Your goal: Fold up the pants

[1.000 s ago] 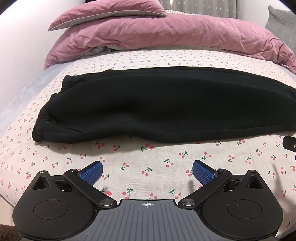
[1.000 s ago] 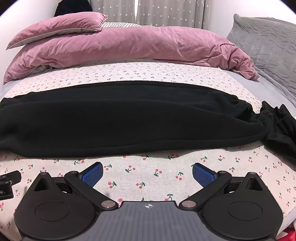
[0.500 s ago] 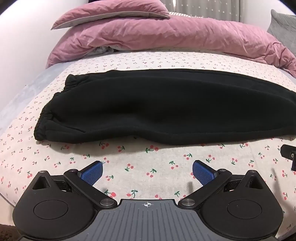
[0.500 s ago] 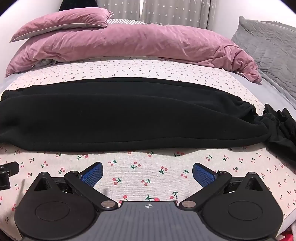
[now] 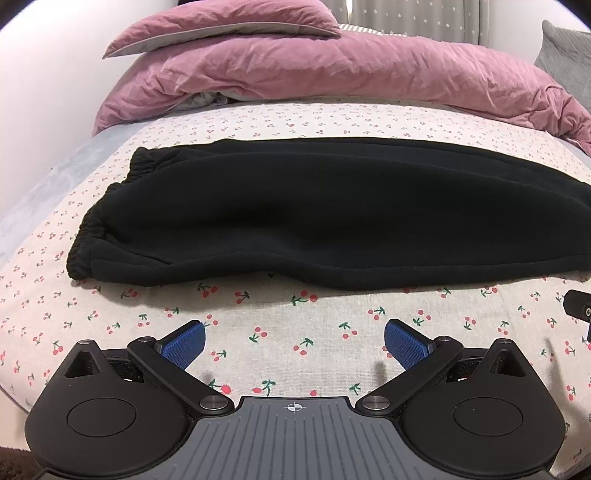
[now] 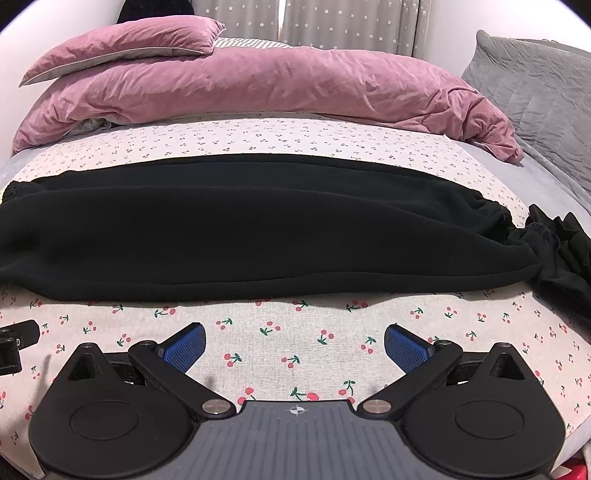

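Observation:
Black fleece pants (image 5: 314,214) lie flat across the cherry-print bed sheet (image 5: 280,325), folded lengthwise, elastic end at the left. In the right wrist view the pants (image 6: 258,229) stretch across, with a gathered elastic end at the right touching a separate crumpled black cloth (image 6: 565,254). My left gripper (image 5: 294,341) is open and empty, hovering over the sheet short of the pants' near edge. My right gripper (image 6: 294,341) is open and empty, likewise short of the near edge.
A pink duvet (image 5: 351,70) and pink pillow (image 5: 229,18) lie behind the pants. A grey quilted cushion (image 6: 535,85) is at the right. The other gripper's tip shows at each frame edge (image 5: 578,306) (image 6: 16,341).
Both grippers have drawn slightly back and tilted, so the pants sit a little higher and farther in both views. Jaws stay open. The pants have not moved.

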A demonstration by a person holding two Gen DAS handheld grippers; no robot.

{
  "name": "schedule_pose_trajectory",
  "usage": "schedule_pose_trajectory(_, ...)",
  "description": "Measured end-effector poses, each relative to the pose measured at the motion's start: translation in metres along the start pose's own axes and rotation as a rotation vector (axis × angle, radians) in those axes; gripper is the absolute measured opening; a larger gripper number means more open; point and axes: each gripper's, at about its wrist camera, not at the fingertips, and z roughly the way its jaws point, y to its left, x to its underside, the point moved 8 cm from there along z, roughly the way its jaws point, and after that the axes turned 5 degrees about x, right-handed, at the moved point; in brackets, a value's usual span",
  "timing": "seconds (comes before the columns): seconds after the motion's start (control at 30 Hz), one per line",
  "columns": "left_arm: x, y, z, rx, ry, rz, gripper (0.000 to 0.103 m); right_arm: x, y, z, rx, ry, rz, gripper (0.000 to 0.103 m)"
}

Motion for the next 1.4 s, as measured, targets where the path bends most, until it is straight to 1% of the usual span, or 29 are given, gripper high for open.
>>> schedule_pose_trajectory(0.47, 0.0021, -0.0004, 0.0028, 0.0, 0.008, 0.004, 0.103, -0.0002, 0.0017, -0.0001, -0.012, 0.002, 0.002, 0.103)
schedule_pose_trajectory(1.4, 0.0032, 0.0017, 0.0033, 0.002, 0.01, 0.004, 0.103, 0.0005, -0.0007, 0.0002, -0.009, 0.0, -0.001, 0.103)
